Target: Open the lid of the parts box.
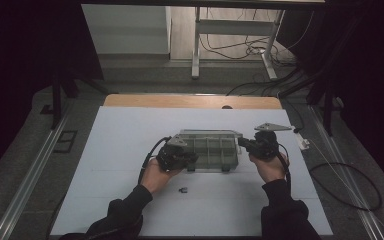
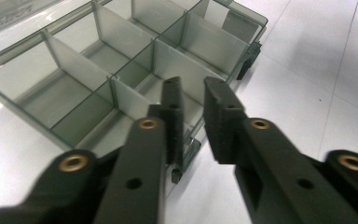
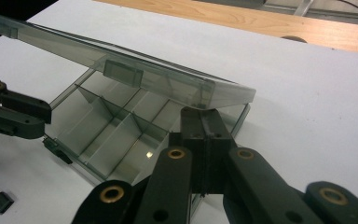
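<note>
On white table, left gripper [image 2: 193, 100] over organizer box [image 2: 121, 70]; right gripper [image 3: 204, 122] under raised lid [image 3: 121, 70]

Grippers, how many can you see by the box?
2. The left gripper is at the box's near wall. The right gripper is at its other end, just under the raised lid.

Dim, murky high view – brighter, soft-focus gripper views, white table [image 1: 130, 130] glare.
</note>
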